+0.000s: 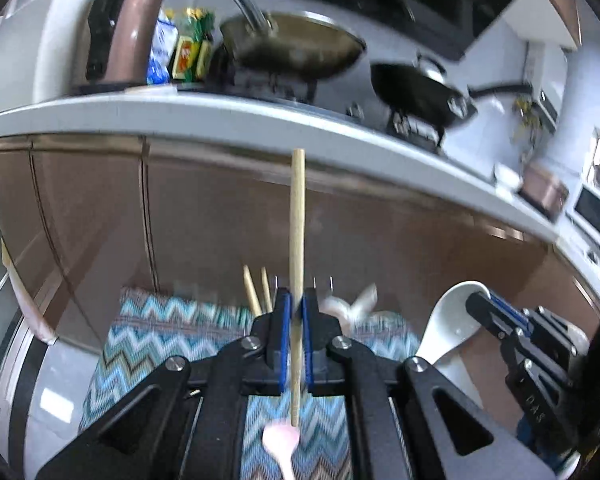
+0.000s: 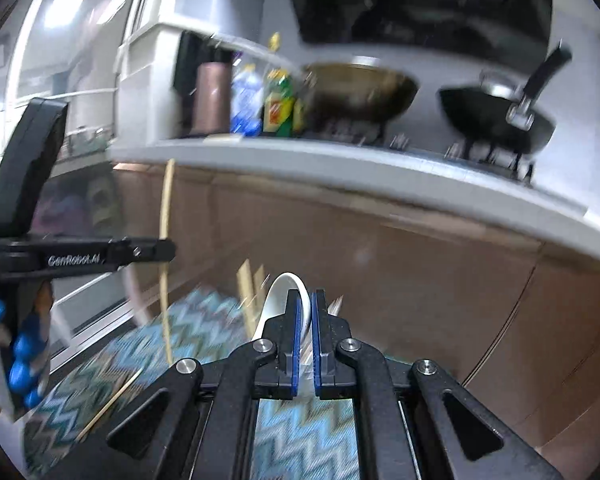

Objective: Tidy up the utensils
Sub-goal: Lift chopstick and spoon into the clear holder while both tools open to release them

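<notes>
My left gripper (image 1: 296,304) is shut on a wooden chopstick (image 1: 297,240) that stands upright between its blue pads, above the zigzag cloth (image 1: 172,320). My right gripper (image 2: 307,304) is shut on a white ceramic spoon (image 2: 278,296), bowl pointing up. In the left wrist view the spoon (image 1: 448,320) and right gripper (image 1: 496,316) are at the lower right. In the right wrist view the left gripper (image 2: 156,250) and its chopstick (image 2: 166,216) are at the left. More chopsticks (image 1: 256,290) stand behind the left fingers. A pink spoon (image 1: 282,440) lies on the cloth below.
A kitchen counter (image 1: 220,120) runs across above, over brown cabinet doors (image 1: 220,220). On it stand a wok (image 1: 296,44), a black frying pan (image 1: 416,96), bottles (image 1: 188,48) and a brown jug (image 1: 132,32). A loose chopstick (image 2: 112,404) lies on the cloth.
</notes>
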The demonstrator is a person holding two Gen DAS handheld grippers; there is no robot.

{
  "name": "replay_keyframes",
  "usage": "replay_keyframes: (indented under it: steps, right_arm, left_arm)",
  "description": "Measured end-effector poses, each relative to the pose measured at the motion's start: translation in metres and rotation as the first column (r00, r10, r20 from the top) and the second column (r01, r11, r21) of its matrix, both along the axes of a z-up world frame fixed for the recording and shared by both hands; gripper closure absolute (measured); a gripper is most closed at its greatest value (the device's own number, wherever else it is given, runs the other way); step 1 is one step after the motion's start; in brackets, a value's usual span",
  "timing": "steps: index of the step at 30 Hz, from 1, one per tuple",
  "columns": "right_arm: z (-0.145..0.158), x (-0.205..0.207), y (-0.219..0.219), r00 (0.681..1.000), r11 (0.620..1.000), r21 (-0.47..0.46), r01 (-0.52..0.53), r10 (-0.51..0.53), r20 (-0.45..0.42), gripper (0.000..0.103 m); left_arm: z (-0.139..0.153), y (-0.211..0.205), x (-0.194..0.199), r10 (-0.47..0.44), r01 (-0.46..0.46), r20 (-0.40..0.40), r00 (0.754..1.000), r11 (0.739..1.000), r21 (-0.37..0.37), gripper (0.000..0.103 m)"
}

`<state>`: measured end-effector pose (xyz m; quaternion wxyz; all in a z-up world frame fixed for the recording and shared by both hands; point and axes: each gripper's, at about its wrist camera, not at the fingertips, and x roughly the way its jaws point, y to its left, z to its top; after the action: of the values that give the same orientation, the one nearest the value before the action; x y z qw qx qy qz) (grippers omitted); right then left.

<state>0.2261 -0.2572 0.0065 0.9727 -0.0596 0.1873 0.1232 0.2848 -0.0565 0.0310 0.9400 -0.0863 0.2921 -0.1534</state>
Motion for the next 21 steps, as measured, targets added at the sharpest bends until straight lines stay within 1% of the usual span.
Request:
replay_keyframes:
  steps: [2, 5, 8, 13, 17, 21]
  right_arm:
    - [0.003, 0.015, 0.003, 0.999, 0.999, -0.002, 0.034, -0.033, 0.038, 0.098]
    - [-0.004, 0.038, 0.011, 0.992, 0.994, -0.043, 0.096, -0.092, 0.088, 0.098]
    - [-0.019, 0.058, 0.013, 0.987, 0.989, -0.068, 0.130, -0.122, 0.105, 0.098]
    - [-0.043, 0.073, 0.017, 0.985, 0.986, -0.090, 0.141, -0.130, 0.118, 0.098]
    - [-0.062, 0.081, 0.025, 0.983, 0.980, -0.125, 0.155, -0.140, 0.116, 0.098]
    - [-0.077, 0.086, 0.029, 0.981, 0.975, -0.142, 0.168, -0.152, 0.117, 0.098]
  left_arm:
    - [-0.002, -0.004, 0.015, 0.029, -0.028, 0.045, 0.999, 1.000, -0.003, 0.098]
    - [-0.012, -0.012, 0.035, 0.062, -0.062, 0.097, 0.993, 0.998, -0.006, 0.098]
    - [-0.025, -0.020, 0.049, 0.088, -0.088, 0.137, 0.987, 0.996, -0.004, 0.098]
    - [-0.056, -0.024, 0.058, 0.140, -0.144, 0.191, 0.972, 0.989, 0.010, 0.098]
    - [-0.078, -0.026, 0.062, 0.151, -0.165, 0.214, 0.965, 0.985, 0.047, 0.098]
    - [-0.092, -0.023, 0.065, 0.156, -0.167, 0.206, 0.966, 0.985, 0.039, 0.098]
